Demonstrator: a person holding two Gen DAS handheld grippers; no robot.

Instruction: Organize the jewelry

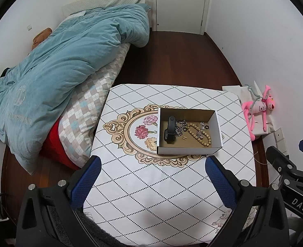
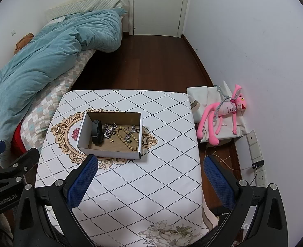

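2 wide-apart jaws, jewelry box [image 1: 189, 131] well ahead on table [image 1: 151, 185].

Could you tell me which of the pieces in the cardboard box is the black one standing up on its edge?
The black wristband, at the left end of the box. The silver chain and wooden beads lie flat beside it.

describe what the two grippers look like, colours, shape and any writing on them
Both are matte black plastic frames with silver bolts. The left gripper and right gripper each carry two long fingers faced with dimpled blue pads. White lettering reads DAS on the right gripper and GenRobot.AI on the left one. No cables or sleeves show.
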